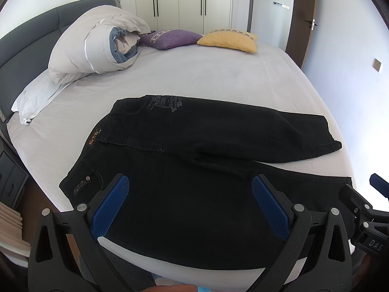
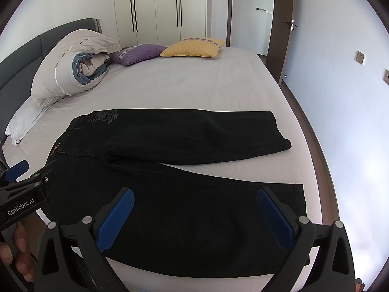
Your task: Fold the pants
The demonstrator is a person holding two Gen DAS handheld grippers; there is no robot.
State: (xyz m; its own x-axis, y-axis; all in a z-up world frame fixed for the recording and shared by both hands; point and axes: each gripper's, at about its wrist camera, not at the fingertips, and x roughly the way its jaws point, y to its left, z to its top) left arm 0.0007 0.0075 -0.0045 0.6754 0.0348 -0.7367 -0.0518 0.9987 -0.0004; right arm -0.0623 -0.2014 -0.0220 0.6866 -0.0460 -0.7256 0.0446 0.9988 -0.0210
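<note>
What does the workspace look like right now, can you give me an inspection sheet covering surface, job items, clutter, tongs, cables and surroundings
Surface: bed with a pale sheet, mostly smooth.
Job's things: black pants spread flat, legs apart in a V, waistband toward the headboard; no fold yet.
Clutter: rolled duvet, white pillow, purple cushion, yellow cushion, all clear of the pants.
Tongs: left tongs open above the near leg's upper part; right tongs open above the same leg, nearer the hem; both empty.
Cables: nothing seen.
Surroundings: wardrobe behind the bed, doorway to its right.
</note>
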